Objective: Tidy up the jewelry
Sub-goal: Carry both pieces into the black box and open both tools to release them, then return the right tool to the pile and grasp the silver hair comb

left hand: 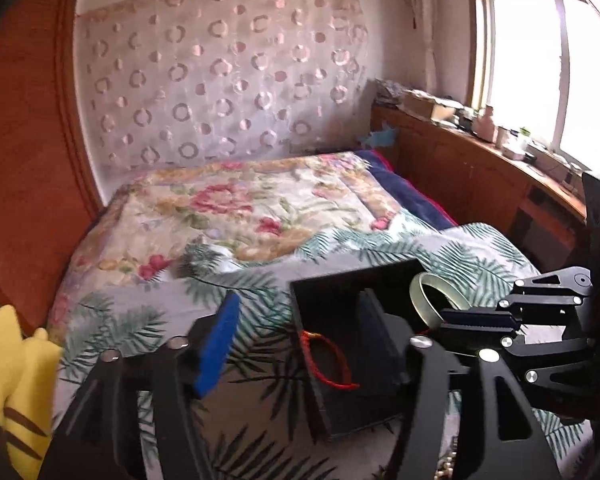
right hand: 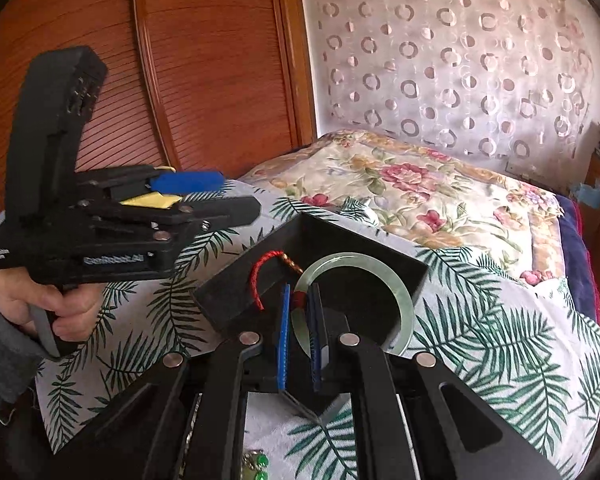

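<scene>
Black plastic left hand-held gripper (right hand: 236, 196) with blue finger pads (right hand: 188, 182), silver rivets and white lettering on the body, black right hand-held gripper (right hand: 300, 336) likewise blue-padded, grey knit sleeve (right hand: 0, 344) at the wrist.

l gripper (left hand: 296, 344) jaws apart, empty; r gripper (right hand: 300, 336) clamped shut.

The open black box (right hand: 380, 240) has bare bedspread (right hand: 500, 360) on its right, while the left gripper (right hand: 236, 196) hangs beside its left wall and a quilt (right hand: 420, 184) lies behind
</scene>
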`<state>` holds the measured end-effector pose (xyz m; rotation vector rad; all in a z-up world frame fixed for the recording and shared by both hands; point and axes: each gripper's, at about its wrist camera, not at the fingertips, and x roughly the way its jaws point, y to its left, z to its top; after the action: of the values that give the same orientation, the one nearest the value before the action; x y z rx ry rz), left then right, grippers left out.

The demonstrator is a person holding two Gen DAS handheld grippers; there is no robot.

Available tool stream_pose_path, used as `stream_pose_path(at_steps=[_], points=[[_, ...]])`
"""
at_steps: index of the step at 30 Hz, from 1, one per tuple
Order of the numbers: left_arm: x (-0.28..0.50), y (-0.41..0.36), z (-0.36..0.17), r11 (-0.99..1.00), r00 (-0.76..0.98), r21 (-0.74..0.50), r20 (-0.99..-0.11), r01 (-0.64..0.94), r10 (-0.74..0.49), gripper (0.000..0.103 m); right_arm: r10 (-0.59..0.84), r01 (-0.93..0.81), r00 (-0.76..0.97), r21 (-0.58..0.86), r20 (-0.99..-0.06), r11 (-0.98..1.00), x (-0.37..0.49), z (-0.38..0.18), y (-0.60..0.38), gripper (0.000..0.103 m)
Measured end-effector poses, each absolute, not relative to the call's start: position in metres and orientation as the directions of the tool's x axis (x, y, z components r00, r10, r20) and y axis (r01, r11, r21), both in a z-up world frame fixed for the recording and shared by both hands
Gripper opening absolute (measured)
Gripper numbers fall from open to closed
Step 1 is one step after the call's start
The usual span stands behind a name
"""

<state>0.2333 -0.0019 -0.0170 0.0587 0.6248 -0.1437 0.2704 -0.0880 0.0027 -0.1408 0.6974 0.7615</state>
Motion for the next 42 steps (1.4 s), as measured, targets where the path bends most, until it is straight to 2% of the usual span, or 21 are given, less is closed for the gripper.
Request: stream_pose_path(at_steps=[3,6,13,20,22,24,31,42], points=[[0.227,0.008,-0.011,0.994,0.820,0.033,-0.568,0.108,-0.071,0.079,0.587,-0.690,0.510,0.108,-0.629,0.716,0.270,0.003,-0.077,0.010],[0.221,0.017,-0.006,0.996,0.826,0.034,-0.562,0.079,-0.047,0.085,0.573,-0.693,0.499,0.098,-0.650,0.715,0.273,-0.002,-0.065,0.011],[0.209,0.030,0.001,0.997,0.834,0.032,-0.550,0.072,-0.042,0.085,0.531,-0.682,0.482,0.083,-0.697,0.727,0.280,-0.018,-0.050,0.011],[0.198,0.034,-0.003,0.998,0.829,0.020,-0.557,0.066,-0.044,0.087,0.509,-0.657,0.505,0.072,-0.698,0.750,0.283,-0.015,-0.052,0.012],[0.191,0.035,-0.006,0.998,0.829,0.017,-0.557,0.066,-0.045,0.091,0.505,-0.650,0.518,0.066,-0.690,0.757,0.277,-0.011,-0.054,0.017],[0.180,0.036,-0.009,0.998,0.833,0.009,-0.551,0.066,-0.050,0.094,0.508,-0.643,0.527,0.071,-0.681,0.763,0.270,-0.007,-0.058,0.036],[0.144,0.034,-0.027,0.997,0.816,0.005,-0.575,0.083,-0.065,0.094,0.524,-0.614,0.550,0.111,-0.650,0.781,0.221,0.006,-0.091,0.036],[0.089,0.023,-0.059,0.993,0.787,0.004,-0.610,0.118,-0.091,0.095,0.508,-0.571,0.510,0.168,-0.694,0.803,0.128,-0.027,-0.124,0.036]])
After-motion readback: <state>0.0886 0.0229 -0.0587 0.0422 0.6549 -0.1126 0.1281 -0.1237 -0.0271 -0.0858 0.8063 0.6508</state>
